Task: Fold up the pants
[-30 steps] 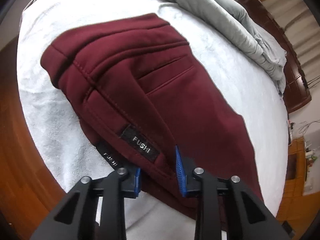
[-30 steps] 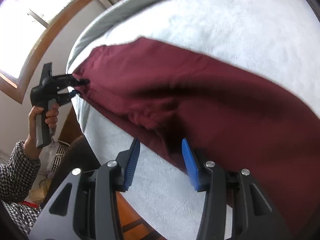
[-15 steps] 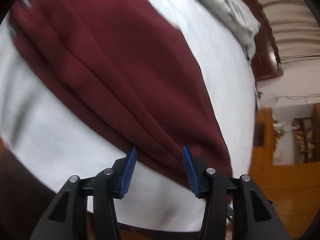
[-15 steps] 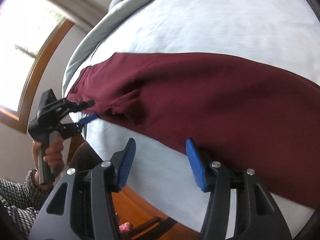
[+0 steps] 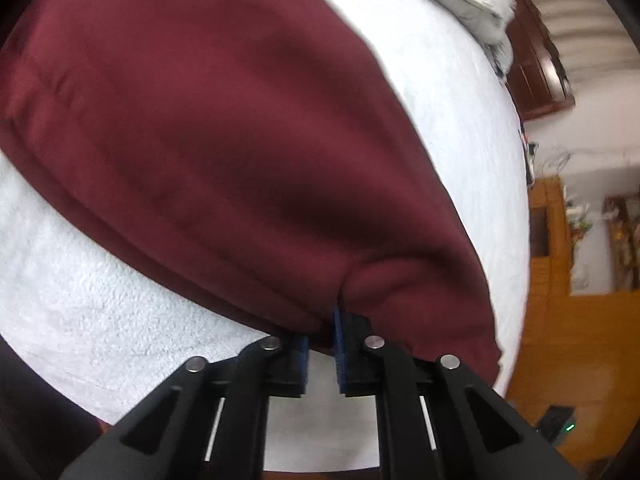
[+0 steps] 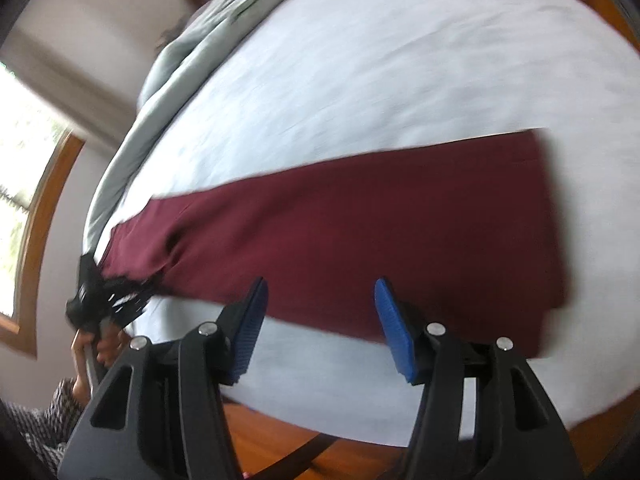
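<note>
Dark red pants (image 5: 224,136) lie stretched lengthwise on a white bed (image 5: 72,304), the two legs folded one on the other. My left gripper (image 5: 322,340) is shut on the near edge of the pants, which bunches between its blue pads. In the right wrist view the pants (image 6: 380,220) run from the left gripper (image 6: 100,296) at the far left to the leg ends at the right. My right gripper (image 6: 320,320) is open and empty, just above the near edge of the pants.
A grey blanket (image 6: 188,56) is heaped along the far side of the bed. A dark wooden headboard (image 5: 536,64) and wooden furniture (image 5: 560,280) stand beyond the bed. A window (image 6: 24,184) is at the left. Wooden floor (image 6: 280,440) shows below the bed edge.
My left gripper slid along the pants from the waistband label and closed on the near edge. My right gripper, open throughout, moved along the pants toward the leg ends.
</note>
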The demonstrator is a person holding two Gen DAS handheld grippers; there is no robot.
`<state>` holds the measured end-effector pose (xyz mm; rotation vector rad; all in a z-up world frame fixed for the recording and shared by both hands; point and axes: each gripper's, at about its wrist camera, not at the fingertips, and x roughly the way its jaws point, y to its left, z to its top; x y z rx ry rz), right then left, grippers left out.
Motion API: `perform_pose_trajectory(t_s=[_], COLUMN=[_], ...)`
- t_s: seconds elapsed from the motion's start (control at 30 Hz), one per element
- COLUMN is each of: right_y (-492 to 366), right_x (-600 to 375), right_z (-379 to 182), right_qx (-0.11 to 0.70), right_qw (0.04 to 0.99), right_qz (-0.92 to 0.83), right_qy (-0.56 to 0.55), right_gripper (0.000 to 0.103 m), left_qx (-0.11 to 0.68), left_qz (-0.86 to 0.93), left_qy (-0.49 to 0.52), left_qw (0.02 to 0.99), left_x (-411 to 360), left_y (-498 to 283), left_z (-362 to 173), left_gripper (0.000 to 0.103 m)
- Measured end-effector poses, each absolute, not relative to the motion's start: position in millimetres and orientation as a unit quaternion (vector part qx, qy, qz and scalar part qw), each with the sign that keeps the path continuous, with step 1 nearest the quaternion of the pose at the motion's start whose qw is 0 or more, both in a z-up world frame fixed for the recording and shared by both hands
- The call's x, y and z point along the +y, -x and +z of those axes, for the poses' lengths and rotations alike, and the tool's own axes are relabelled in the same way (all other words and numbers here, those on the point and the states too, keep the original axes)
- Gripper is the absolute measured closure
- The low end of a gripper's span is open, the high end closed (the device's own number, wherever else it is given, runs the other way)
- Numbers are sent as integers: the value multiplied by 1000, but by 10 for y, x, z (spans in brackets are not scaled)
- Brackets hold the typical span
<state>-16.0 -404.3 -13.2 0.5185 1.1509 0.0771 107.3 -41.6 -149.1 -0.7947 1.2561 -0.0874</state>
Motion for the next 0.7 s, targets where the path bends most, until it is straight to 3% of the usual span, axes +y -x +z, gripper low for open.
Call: perform_pose_trajectory(t_s=[0.13,0.27,0.33,0.6,0.67,0.7], right_y=[300,393,415,607,687,698], right_x=[-4485,-4750,-4806,-4797,-4806,-4811], right_z=[-147,-287,-361,-465,-514,-552], right_qx=[550,564,568,593,599,597], right_qw=[803,794,790,770,764,763], right_qz=[-34,-58,-64,-56,-49,-45], right_qy=[-226,-220,-222,-229,-235,-244], right_gripper=[41,36,31,33,49,64], left_qx=[558,547,539,552,555,556], left_qz=[-26,-18,-4,3,5,5], left_qy=[292,257,226,223,223,221], left_qw=[777,796,812,804,801,801], left_x=[-656,-905,-1074,-1119,-1124,-1126], left_y=[-1051,-1025,-1069,-1158,-1177,-1181], left_z=[-1250,-1114,-1078,-1156,-1192,-1202], left_gripper=[85,67,67,65,64,64])
